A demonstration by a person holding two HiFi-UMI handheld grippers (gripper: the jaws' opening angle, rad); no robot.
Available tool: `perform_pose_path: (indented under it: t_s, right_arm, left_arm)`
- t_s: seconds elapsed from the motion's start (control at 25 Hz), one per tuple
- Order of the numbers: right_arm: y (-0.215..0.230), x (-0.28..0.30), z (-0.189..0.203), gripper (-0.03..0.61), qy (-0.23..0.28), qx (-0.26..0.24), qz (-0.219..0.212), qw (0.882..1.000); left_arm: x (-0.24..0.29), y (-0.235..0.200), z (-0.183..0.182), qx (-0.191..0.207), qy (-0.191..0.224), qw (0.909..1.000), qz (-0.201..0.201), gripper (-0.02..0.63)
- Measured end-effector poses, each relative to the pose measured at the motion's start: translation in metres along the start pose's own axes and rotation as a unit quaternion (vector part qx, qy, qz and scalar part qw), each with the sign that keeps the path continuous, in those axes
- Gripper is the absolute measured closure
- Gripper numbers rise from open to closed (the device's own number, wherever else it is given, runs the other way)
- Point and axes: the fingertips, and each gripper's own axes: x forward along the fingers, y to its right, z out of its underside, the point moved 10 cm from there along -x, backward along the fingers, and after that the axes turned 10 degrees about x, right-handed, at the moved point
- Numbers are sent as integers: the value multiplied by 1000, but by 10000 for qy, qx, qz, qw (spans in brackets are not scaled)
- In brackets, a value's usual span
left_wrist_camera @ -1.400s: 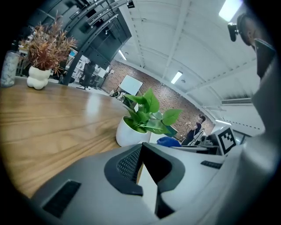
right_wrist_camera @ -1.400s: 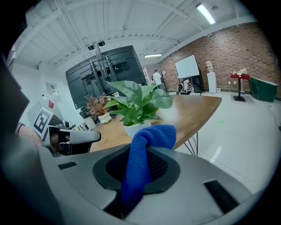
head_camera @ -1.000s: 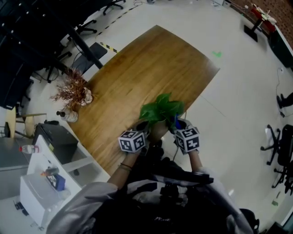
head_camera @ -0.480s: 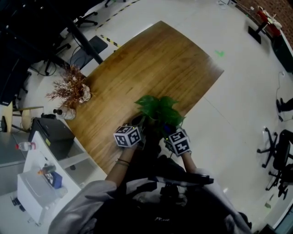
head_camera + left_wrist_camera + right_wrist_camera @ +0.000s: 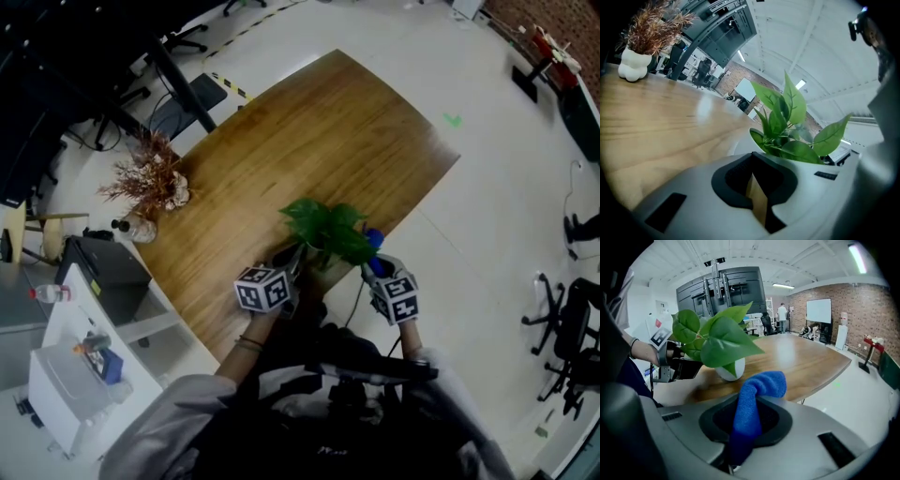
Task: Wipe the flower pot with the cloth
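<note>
Now the fingers of our right gripper (image 5: 744, 427) clamp the limp blue cloth (image 5: 757, 394). Our left gripper (image 5: 757, 199), closed and empty, sits beside the white flower pot (image 5: 730, 371) on the tabletop (image 5: 806, 357). The pot is probably light and tippy, so we should steady its wall.

Both forearms reach forward at the table's (image 5: 309, 122) near edge. The left gripper (image 5: 292, 261) sits over that edge and points ahead, its jaws drawn close with only a thin slit between the dark pads. The right gripper (image 5: 375, 264) hangs just off the edge, angled in toward the left one, jaws clamped on the blue cloth (image 5: 752, 399). There's a dark band on the left wrist (image 5: 247, 343).
</note>
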Motion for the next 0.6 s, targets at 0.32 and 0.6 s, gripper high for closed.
perform_pose_path:
  t_s: [0.32,0.6]
  right_arm:
    - [-14,19,-44,514,216,-1370,-717,9877]
    - [-53,35,-35,514,-15,-1351,-991,9859]
  left_arm:
    - [5,-6,1,-17,37,10000,51,607]
    - [7,-31,-7,-263,439,9985,-176,607]
